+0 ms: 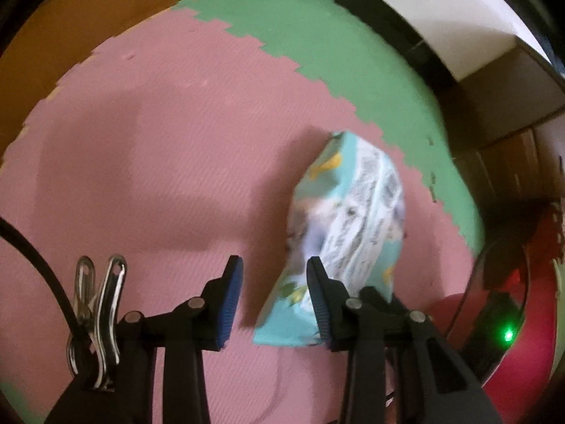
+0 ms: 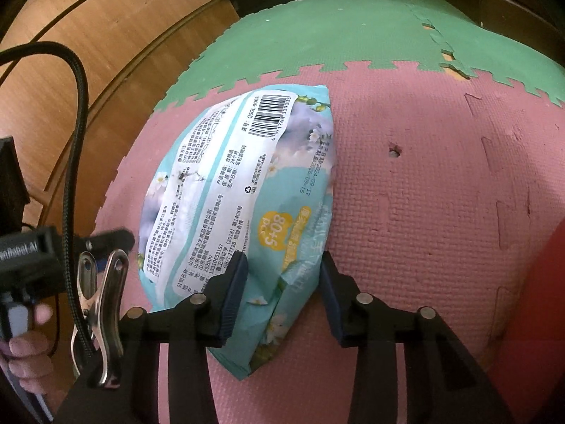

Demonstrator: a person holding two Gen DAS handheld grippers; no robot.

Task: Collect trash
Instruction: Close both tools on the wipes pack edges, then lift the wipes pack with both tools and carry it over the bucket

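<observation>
Right gripper (image 2: 282,293) straddles near end of wipes packet (image 2: 240,190), pads apart, not pressing. Left gripper (image 1: 273,293) beside same packet, jaws apart, empty. Packet flat on pink mat (image 2: 416,212); green mat (image 2: 335,31) beyond packet.

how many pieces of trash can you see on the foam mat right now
1: a teal wet-wipe packet lying on the pink mat tile, its near end between the fingers of the right claw. The left wrist view shows the same packet. More may lie outside both views.
</observation>
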